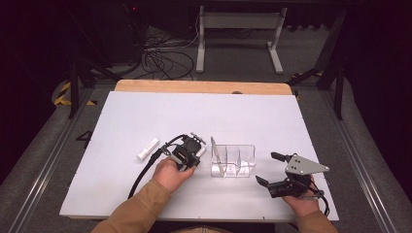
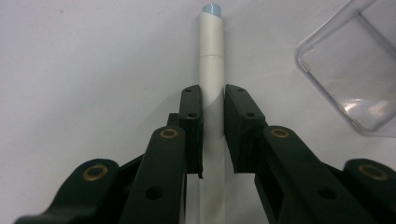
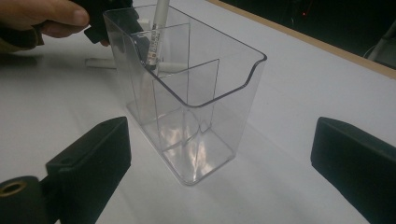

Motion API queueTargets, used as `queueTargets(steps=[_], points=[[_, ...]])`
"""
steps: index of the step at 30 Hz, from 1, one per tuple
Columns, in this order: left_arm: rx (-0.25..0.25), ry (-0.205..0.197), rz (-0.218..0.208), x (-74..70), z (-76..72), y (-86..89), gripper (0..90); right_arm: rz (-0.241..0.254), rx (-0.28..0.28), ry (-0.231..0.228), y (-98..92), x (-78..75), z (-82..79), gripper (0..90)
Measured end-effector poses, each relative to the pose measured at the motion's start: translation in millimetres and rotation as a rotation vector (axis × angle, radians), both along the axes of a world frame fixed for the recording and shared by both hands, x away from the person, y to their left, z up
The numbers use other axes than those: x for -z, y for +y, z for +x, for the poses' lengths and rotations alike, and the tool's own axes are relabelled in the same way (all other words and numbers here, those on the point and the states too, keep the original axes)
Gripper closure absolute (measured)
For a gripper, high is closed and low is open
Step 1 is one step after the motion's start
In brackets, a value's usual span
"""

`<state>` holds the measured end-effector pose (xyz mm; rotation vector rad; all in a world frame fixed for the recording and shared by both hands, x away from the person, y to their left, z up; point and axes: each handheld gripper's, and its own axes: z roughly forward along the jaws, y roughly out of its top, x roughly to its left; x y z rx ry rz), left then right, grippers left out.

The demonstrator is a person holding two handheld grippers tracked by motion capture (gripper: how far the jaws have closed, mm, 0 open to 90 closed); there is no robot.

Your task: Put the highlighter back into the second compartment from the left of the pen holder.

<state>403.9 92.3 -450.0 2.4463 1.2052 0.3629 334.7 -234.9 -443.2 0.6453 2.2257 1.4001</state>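
White marker (image 2: 211,70), pale-blue tip

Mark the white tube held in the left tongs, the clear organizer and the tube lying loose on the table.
held white tube (image 2: 211,70): left gripper view, its barrel above the jaws.
clear organizer (image 3: 219,100): right gripper view, its near side wall.
loose white tube (image 1: 147,148): high view, mid-barrel.

— What sort of place is this?
— A lab or recording workshop: a white-topped wooden table (image 1: 145,111) on grey carpet, black cables tangled (image 1: 163,60) beyond its far edge, a white metal desk frame (image 1: 240,34), dark surroundings.
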Motion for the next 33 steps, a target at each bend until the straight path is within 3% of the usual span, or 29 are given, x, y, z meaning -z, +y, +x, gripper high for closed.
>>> queueTargets(steps=[5,15,33], points=[[-0.007,-0.014,0.011,-1.4,0.3,1.4,78.0,0.0,-0.001,-0.002,-0.1,0.0,-0.1,5.5],[-0.002,-0.061,-0.023,-14.3,-3.9,6.0,78.0,0.002,-0.001,-0.001,0.2,-0.1,-0.4,5.5],[-0.013,-0.191,-0.158,-50.3,-18.4,24.8,78.0,0.011,-0.003,0.001,0.3,-0.2,-0.4,5.5]])
